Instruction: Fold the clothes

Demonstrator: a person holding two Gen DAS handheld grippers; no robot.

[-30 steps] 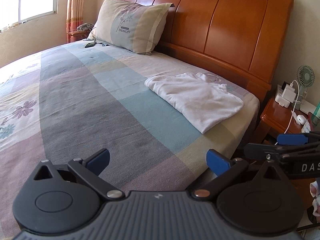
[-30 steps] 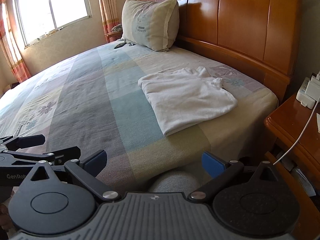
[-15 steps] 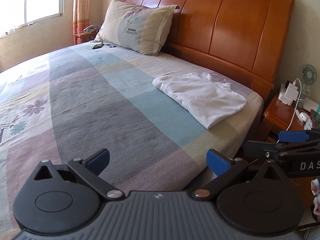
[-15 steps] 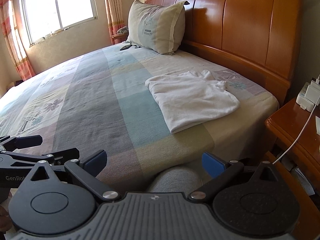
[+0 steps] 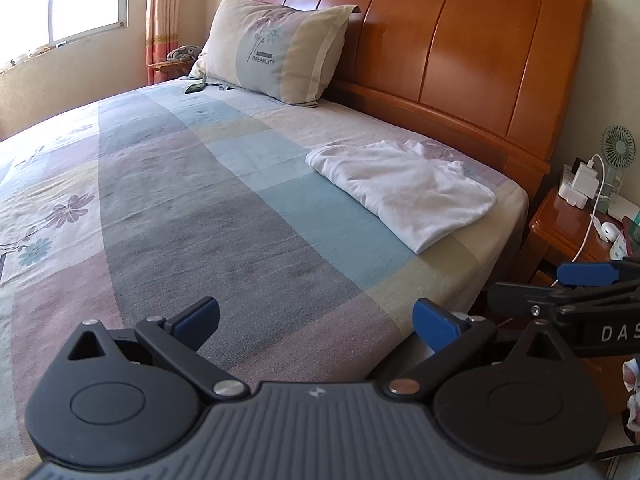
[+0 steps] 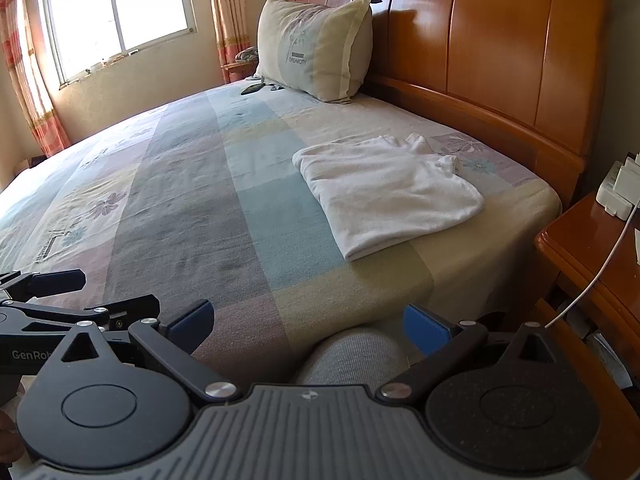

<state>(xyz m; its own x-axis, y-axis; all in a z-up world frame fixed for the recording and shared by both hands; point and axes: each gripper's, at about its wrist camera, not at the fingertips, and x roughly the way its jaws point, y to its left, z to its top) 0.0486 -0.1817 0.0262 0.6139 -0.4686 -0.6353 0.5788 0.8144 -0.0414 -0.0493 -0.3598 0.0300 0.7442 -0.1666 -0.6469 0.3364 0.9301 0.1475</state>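
The bed (image 5: 208, 208) fills both views, its patchwork bedspread bare except near the headboard (image 5: 460, 56), where a folded white garment (image 6: 384, 192) lies by the mattress's right edge. Both grippers hang low at the bedside, well short of it — the left gripper (image 5: 316, 318) and the right gripper (image 6: 308, 320) each with jaws spread wide, holding nothing. The garment lies ahead and rightward, long axis slanting toward the headboard; the right gripper looks nearer.
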